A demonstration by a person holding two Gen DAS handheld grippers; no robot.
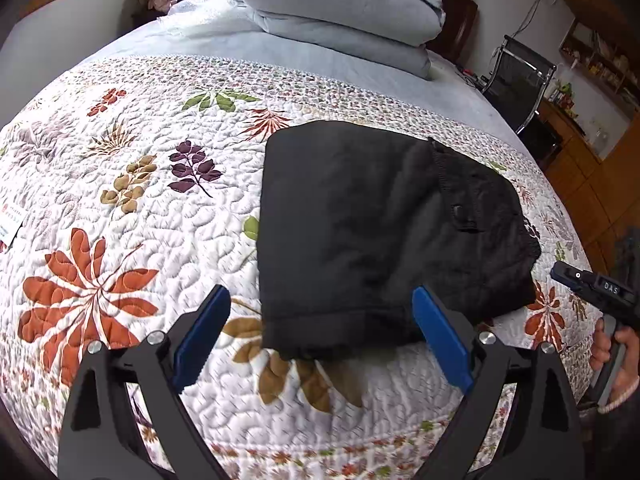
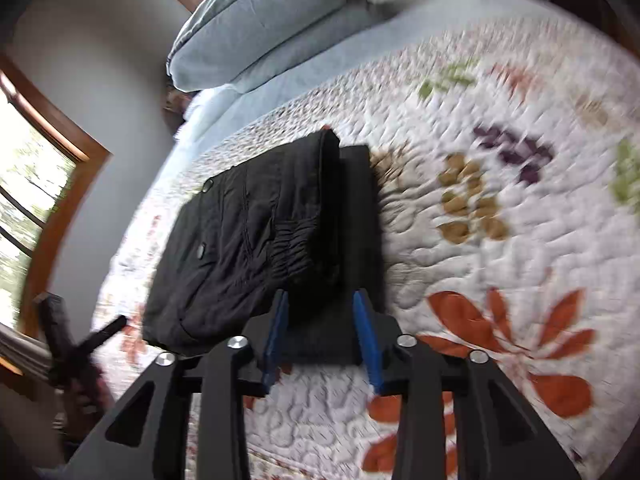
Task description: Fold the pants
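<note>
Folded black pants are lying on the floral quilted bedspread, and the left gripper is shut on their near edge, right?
Not quite. In the left wrist view the left gripper is open, its blue fingers spread apart above the near edge of the folded black pants, gripping nothing. The pants do lie on the floral quilted bedspread.

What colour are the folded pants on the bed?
Black; the pants show best in the left wrist view.

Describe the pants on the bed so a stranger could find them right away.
Start at the floral quilt covering the bed, below the stacked grey-blue bedding. The pants lie folded into a compact bundle on it, the only solid black thing against the white leaf-print fabric.
</note>
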